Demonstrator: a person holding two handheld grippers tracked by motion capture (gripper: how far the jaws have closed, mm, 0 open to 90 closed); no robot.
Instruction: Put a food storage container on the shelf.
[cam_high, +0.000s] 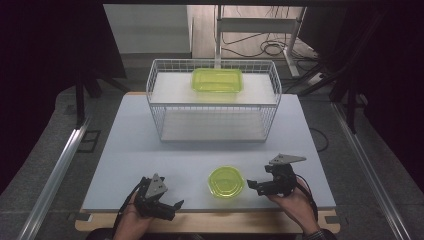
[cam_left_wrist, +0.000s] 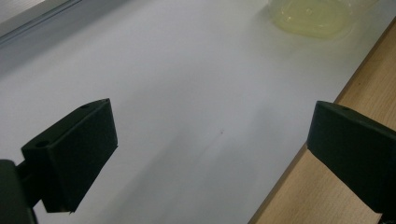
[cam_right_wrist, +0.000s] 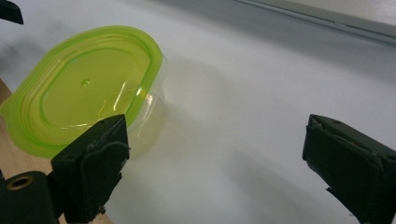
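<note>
A white wire basket rack (cam_high: 159, 107) stands at the far middle of the pale grey tabletop (cam_high: 150, 155), with a rectangular green-lidded container (cam_high: 217, 80) on its upper shelf. A wooden board edge (cam_high: 210, 222) runs under the tabletop's near side. Cables (cam_high: 260, 47) lie on the floor behind

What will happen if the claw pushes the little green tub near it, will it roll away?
Probably not: the green tub sits flat on the table, so it should slide. It looks thin, clear plastic, so likely light and a bit bendy. Its smooth lid may be slippery.
</note>
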